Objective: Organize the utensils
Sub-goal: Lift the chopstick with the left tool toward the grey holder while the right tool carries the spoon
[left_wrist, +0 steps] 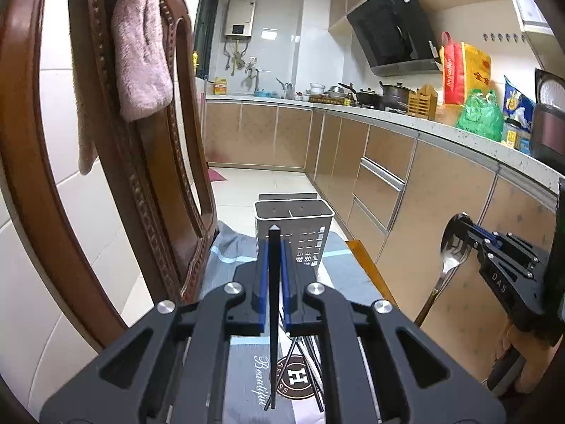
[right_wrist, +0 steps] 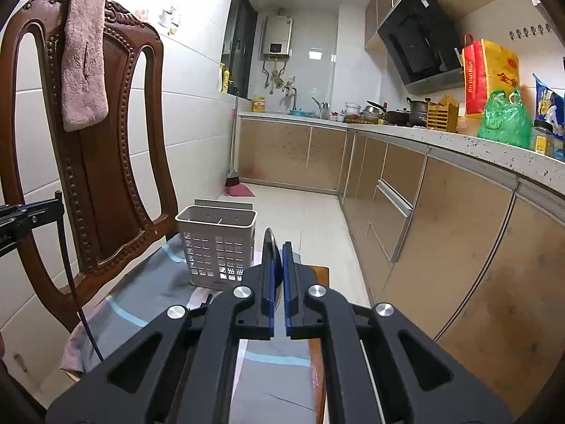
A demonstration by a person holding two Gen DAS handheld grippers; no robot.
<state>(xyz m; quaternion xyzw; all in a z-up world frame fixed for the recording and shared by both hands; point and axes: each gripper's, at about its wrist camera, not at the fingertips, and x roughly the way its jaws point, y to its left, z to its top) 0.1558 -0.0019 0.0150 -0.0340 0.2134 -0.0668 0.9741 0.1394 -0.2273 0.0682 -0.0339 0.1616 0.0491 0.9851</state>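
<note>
A white slotted utensil holder [left_wrist: 295,228] stands on the cloth-covered chair seat; it also shows in the right wrist view [right_wrist: 217,243]. My left gripper [left_wrist: 273,251] is shut on a black chopstick [left_wrist: 273,318], held upright just short of the holder; the chopstick also shows hanging at the left of the right wrist view [right_wrist: 69,272]. My right gripper [right_wrist: 277,258] is shut on a metal spoon [right_wrist: 270,243], seen edge-on; in the left wrist view the spoon [left_wrist: 453,243] hangs bowl-up at the right. More chopsticks [left_wrist: 307,357] lie on the cloth below my left gripper.
A wooden chair back [right_wrist: 95,134] with a pink towel [right_wrist: 84,60] rises at the left. Kitchen cabinets [right_wrist: 441,219] and a cluttered counter [right_wrist: 494,148] run along the right. Tiled floor [right_wrist: 310,212] lies beyond the seat.
</note>
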